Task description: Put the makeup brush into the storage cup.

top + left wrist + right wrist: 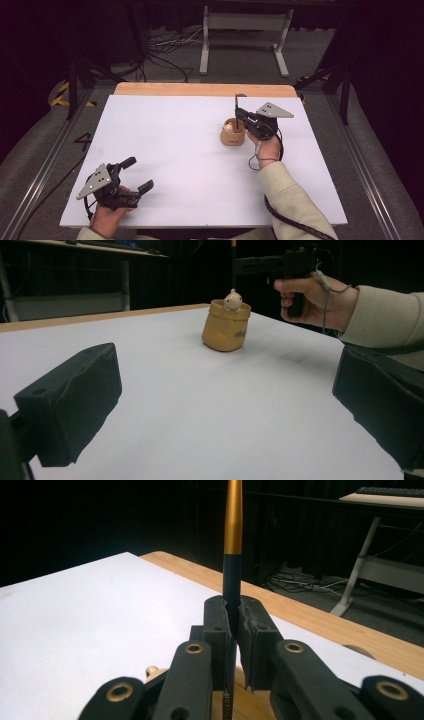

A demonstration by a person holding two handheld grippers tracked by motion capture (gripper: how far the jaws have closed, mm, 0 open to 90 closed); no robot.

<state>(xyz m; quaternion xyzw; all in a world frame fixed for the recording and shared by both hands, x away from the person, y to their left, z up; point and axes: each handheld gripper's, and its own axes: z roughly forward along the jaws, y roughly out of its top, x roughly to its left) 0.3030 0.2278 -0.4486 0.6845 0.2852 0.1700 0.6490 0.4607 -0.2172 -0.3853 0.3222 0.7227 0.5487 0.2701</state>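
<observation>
A tan pouch-shaped holder (pixel 232 137) (pixel 226 331) stands on the white table top, right of centre, with a small cream figure (pixel 232 300) peeking over its rim. Directly above the holder, my right gripper (pixel 239 116) (pixel 255 264) (pixel 235 617) is shut on a thin upright pen (pixel 233 525) with a black body and a gold upper part. The pen (pixel 236 102) points up and its lower end is hidden behind the jaws. My left gripper (pixel 139 174) (pixel 227 405) rests at the table's near left corner, open and with nothing between its jaws.
The white table top (pixel 175 150) ends in a wooden strip (pixel 200 89) along its far edge. Beyond it stand a grey metal frame (pixel 245 22) and loose cables (pixel 165 50) on the floor. A keyboard on a desk (pixel 390 491) shows far back.
</observation>
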